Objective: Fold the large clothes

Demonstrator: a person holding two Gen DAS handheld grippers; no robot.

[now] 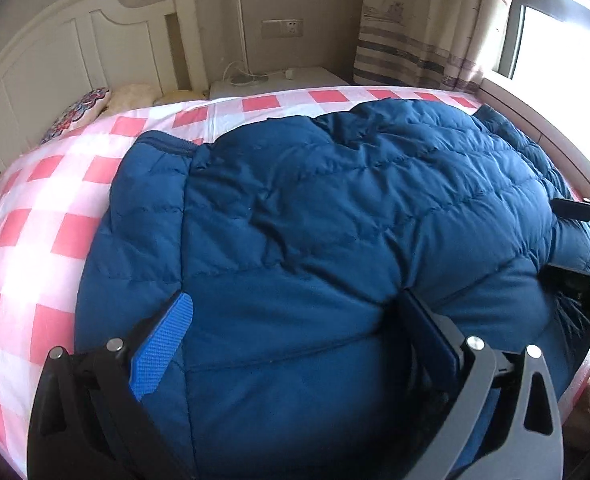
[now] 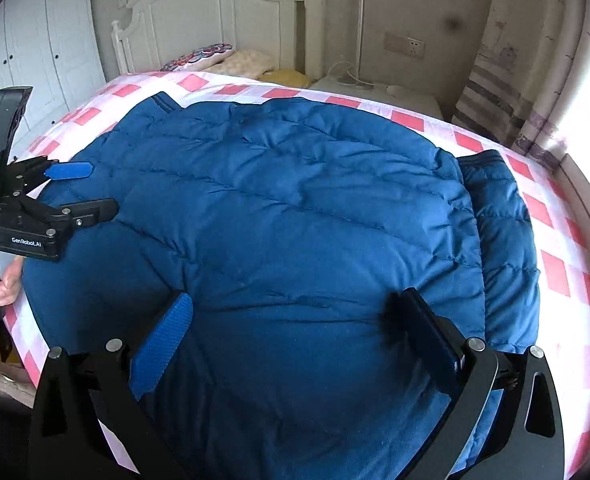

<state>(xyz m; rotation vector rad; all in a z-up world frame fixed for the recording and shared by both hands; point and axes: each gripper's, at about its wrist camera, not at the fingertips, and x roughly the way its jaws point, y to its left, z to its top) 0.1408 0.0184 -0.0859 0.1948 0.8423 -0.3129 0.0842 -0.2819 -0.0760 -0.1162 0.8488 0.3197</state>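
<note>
A large blue quilted down jacket (image 1: 315,208) lies spread on the bed, also in the right wrist view (image 2: 295,208). Its sleeves are folded in at the sides, one along the left (image 1: 151,184), one at the right (image 2: 503,240). My left gripper (image 1: 295,320) is open, its jaws wide apart over the jacket's near edge. My right gripper (image 2: 295,320) is open too, over the near edge further right. The left gripper also shows in the right wrist view (image 2: 83,188), open at the jacket's left edge. The right gripper shows at the edge of the left wrist view (image 1: 575,240).
The bed has a pink and white checked sheet (image 1: 35,208). Pillows (image 2: 231,58) lie by the white headboard (image 2: 223,8). A white nightstand (image 1: 279,80) stands beyond the bed, curtains (image 1: 427,24) and a window (image 1: 555,20) at the right, white wardrobes (image 2: 35,40) at the left.
</note>
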